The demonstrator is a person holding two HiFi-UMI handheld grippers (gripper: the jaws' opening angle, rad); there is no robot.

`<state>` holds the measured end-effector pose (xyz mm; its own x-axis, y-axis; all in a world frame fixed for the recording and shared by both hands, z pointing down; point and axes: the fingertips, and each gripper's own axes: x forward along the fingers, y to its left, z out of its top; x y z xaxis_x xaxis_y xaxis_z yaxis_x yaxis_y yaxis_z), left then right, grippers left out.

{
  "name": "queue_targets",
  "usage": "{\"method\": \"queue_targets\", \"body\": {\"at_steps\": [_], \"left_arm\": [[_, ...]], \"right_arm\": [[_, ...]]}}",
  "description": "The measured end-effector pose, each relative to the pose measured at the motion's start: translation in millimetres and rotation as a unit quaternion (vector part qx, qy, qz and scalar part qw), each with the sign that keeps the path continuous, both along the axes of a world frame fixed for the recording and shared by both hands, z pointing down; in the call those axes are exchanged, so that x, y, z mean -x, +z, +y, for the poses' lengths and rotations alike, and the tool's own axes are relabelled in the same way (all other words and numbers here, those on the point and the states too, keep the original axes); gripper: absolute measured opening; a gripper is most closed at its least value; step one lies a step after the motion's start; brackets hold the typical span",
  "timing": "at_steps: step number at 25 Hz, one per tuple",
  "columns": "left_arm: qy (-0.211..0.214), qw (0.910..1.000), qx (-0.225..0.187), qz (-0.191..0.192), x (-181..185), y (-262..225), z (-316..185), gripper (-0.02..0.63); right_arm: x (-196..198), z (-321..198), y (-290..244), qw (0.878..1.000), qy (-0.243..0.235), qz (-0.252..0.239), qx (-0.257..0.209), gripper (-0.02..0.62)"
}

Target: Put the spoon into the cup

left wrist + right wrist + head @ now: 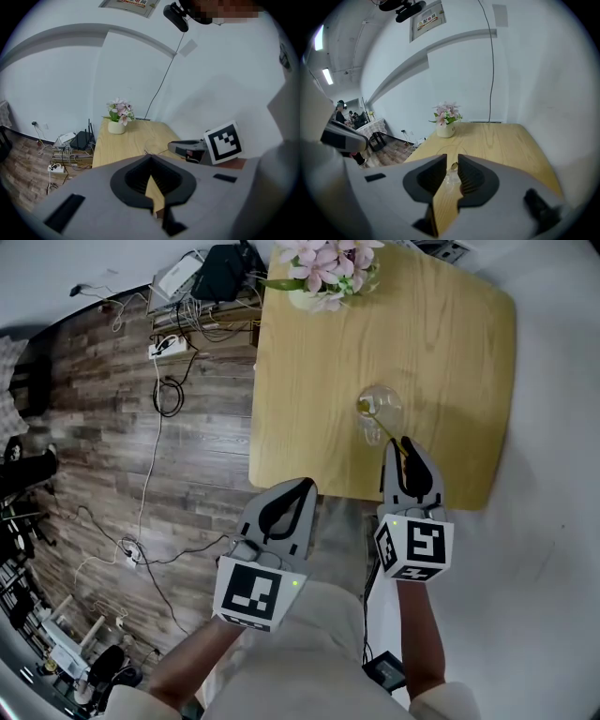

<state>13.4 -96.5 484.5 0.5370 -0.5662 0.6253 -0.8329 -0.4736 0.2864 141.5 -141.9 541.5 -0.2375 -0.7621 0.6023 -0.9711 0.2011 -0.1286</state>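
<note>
Spoon (381,425): standing slanted in the cup (392,401), one end at the far rim, the other pointing toward the right gripper (405,448)
Cup: clear glass, upright on the wooden table (441,343), toward its near edge
Right gripper: over the near edge, tips just beside the cup; jaws a narrow gap apart, table visible through it, clamping nothing; contact with the spoon unclear
Right gripper view: spoon's end (453,165) and cup (451,177) just past the jaw tips
Left gripper (302,488): off the table's near edge, tips pressed together, empty
Flower pot (323,273): far edge of the table, well apart from the cup
</note>
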Motion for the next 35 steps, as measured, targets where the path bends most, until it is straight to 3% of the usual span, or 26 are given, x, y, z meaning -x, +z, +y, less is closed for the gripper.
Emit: {"method": "queue_targets", "body": {"at_steps": [3, 7, 18, 35], "left_arm": [[0.005, 1.0000, -0.002, 0.000, -1, -4, 5, 0.011], [0.009, 1.0000, -0.005, 0.000, 0, -9, 10, 0.011], [0.019, 0.9992, -0.033, 0.013, 1, -38, 10, 0.011], [0.030, 0.9966, -0.069, 0.033, 12, -85, 18, 0.011]], "right_arm": [[-1, 4, -4, 1.000, 0.004, -0.001, -0.002, 0.112], [-1, 10, -13, 1.000, 0.005, 0.010, -0.011, 0.140], [-3, 21, -54, 0.999, 0.019, 0.012, -0.035, 0.147], [18, 56, -124, 0.998, 0.025, 0.013, -0.063, 0.040]]}}
